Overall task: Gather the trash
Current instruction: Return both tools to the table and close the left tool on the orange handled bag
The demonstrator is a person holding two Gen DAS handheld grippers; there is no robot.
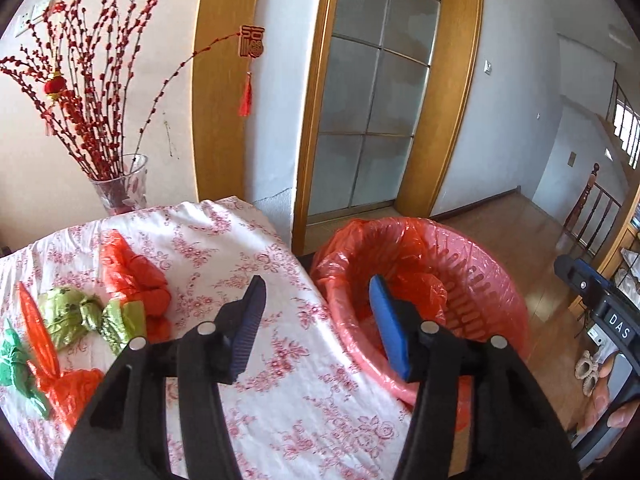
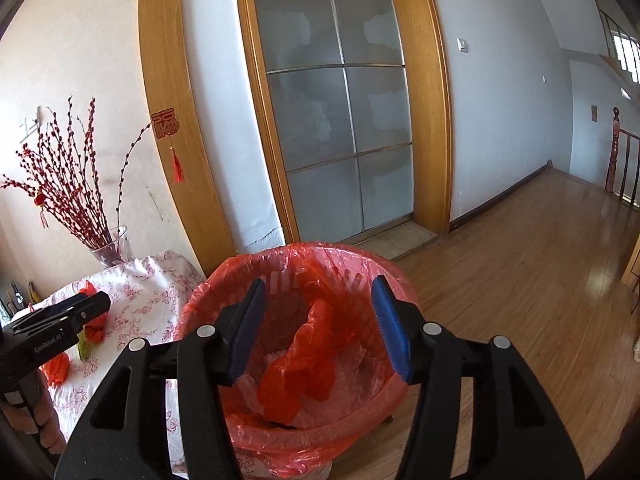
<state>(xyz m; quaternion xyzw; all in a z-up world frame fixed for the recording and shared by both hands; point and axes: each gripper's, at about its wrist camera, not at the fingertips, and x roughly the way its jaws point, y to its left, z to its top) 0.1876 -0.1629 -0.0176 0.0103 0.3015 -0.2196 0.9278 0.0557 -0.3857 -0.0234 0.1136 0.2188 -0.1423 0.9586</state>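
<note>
Crumpled wrappers lie on the table with the floral cloth (image 1: 280, 380): a red plastic bag (image 1: 132, 276), a green-gold wrapper (image 1: 80, 316), a green one (image 1: 12, 360) and another red bag (image 1: 68, 392). My left gripper (image 1: 317, 280) is open and empty over the table's right edge, to the right of that trash. Beside the table stands a pink bin (image 1: 480, 264) lined with a red bag. My right gripper (image 2: 320, 282) hangs open above the bin (image 2: 208, 292), with nothing between its pads. A red plastic bag (image 2: 304, 360) lies inside the bin below it.
A glass vase (image 1: 120, 188) with red branches stands at the table's far corner by the wall. A frosted glass door (image 2: 340, 120) in a wooden frame is behind the bin. Wooden floor (image 2: 520, 280) stretches right toward a stair railing (image 2: 620, 160).
</note>
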